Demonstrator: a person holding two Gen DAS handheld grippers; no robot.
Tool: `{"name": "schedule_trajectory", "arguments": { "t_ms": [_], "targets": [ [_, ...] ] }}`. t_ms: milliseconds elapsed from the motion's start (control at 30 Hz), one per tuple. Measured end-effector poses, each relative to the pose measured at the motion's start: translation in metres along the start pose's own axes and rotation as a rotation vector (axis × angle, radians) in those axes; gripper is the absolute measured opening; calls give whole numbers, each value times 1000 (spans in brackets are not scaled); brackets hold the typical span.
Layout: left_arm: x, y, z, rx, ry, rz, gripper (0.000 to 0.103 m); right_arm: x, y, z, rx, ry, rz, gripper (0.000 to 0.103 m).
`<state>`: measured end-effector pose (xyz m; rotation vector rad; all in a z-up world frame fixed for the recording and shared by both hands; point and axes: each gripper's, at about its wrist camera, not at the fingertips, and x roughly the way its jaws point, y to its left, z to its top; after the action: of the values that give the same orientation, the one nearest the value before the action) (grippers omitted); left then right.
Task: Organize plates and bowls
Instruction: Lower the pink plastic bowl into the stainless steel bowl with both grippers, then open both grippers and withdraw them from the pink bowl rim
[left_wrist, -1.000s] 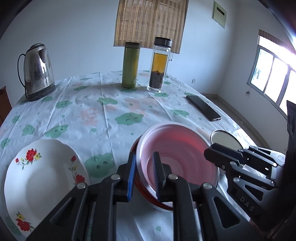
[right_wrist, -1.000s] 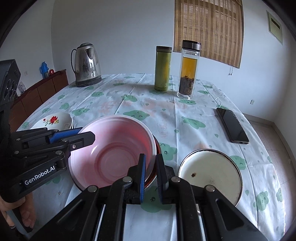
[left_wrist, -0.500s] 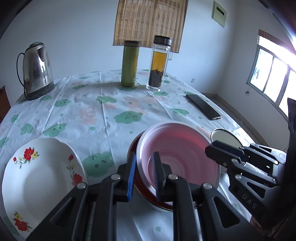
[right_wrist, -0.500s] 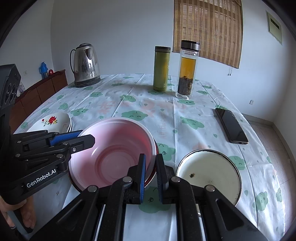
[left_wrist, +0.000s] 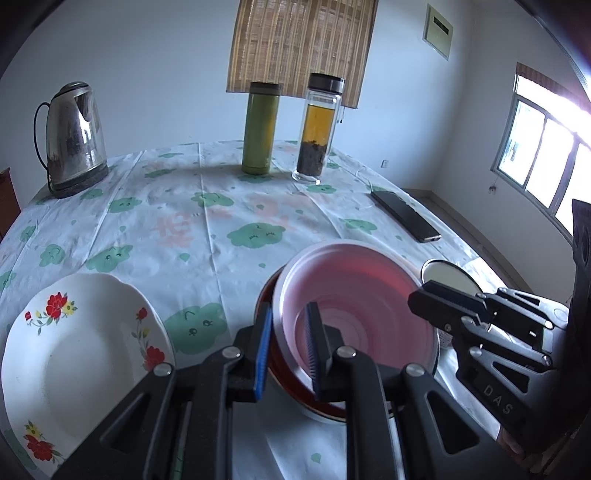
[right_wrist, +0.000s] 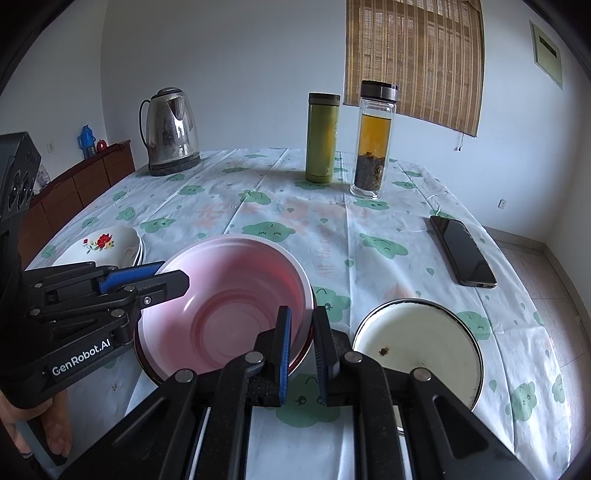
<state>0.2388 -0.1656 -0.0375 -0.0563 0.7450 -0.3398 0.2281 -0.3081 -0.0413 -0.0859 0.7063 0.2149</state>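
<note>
A pink bowl (left_wrist: 354, 295) (right_wrist: 229, 295) sits nested in a red bowl (left_wrist: 266, 299) (right_wrist: 300, 359) near the table's front. My left gripper (left_wrist: 290, 312) (right_wrist: 173, 273) straddles the bowls' left rim. One finger is outside and one inside, and its jaws are opening with a sliver of gap at the rim. On the opposite rim, my right gripper (right_wrist: 302, 312) (left_wrist: 419, 299) is shut on the pink bowl. White flowered plates (left_wrist: 74, 350) (right_wrist: 107, 243) lie stacked to the left. A cream enamel plate (right_wrist: 417, 343) (left_wrist: 447, 273) lies to the right.
At the back stand a steel kettle (left_wrist: 74, 140), a green flask (left_wrist: 260, 129) and a glass tea bottle (left_wrist: 317, 129). A black phone (right_wrist: 461, 254) lies at the right edge. A hand (right_wrist: 55, 435) holds the left gripper. A wooden sideboard (right_wrist: 74, 188) stands beyond the table's left side.
The left jaws stand slightly wider around the rim than before. Both grippers and the bowls have stayed where they were.
</note>
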Motion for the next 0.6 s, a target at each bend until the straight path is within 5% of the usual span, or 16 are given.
{"name": "schedule_trajectory", "arguments": {
  "t_ms": [467, 600],
  "targets": [
    [-3, 3, 1, -9, -11, -29, 30, 1, -2, -2, 15, -22, 28, 18],
    [-2, 3, -1, -11, -14, -20, 38, -1, -3, 0, 19, -32, 17, 49]
  ]
}}
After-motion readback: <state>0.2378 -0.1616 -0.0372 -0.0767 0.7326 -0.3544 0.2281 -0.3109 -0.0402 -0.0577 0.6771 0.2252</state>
